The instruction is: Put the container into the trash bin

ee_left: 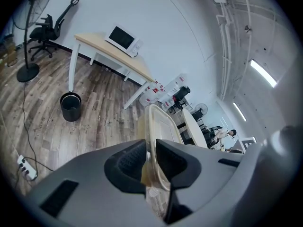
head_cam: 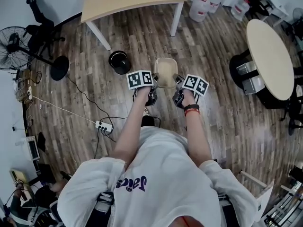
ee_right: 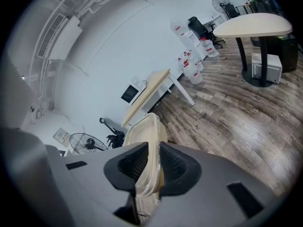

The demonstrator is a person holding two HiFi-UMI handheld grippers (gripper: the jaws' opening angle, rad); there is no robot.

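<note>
Left hand-held gripper (head_cam: 154,86) is clamped on the left rim of the beige container (head_cam: 165,72), rim pinched between its jaws. Right hand-held gripper (head_cam: 178,87) is clamped on the right rim. The container hangs between the two over the wood floor (head_cam: 218,98). Black trash bin (head_cam: 119,61) stands ahead-left of the left hand-held gripper, well apart from it.

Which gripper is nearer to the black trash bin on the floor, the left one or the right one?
Left. The left gripper grips the container on the side toward the trash bin; the right gripper grips its far side.
</note>
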